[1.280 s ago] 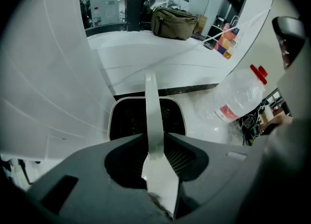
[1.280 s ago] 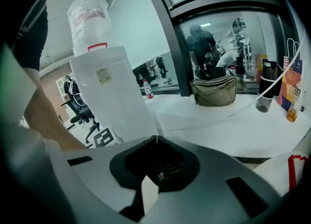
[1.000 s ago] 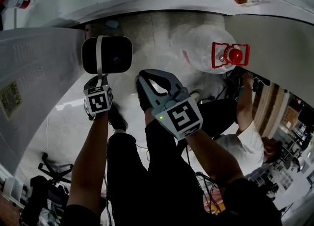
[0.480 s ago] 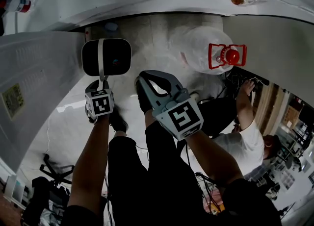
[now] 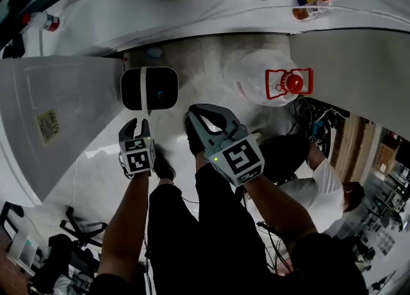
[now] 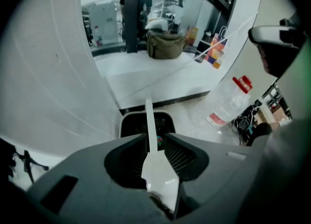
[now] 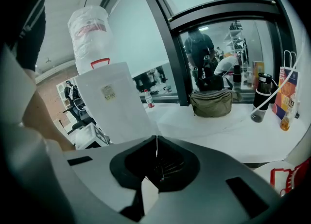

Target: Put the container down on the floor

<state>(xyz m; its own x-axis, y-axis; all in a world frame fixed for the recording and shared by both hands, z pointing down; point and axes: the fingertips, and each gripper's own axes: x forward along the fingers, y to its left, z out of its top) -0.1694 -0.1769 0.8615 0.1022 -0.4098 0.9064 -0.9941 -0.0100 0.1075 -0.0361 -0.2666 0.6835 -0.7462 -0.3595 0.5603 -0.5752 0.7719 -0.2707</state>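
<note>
bare floor strip (image 5: 200, 57) between white panel (image 5: 64, 114) and water jug (image 5: 259, 70), white counter (image 5: 192, 9) beyond

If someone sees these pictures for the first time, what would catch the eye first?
First comes the black container, at the middle left of the head view, hanging by its white handle from the shut left gripper. Next is the large clear water jug with a red cap, on the floor to its right.
</note>
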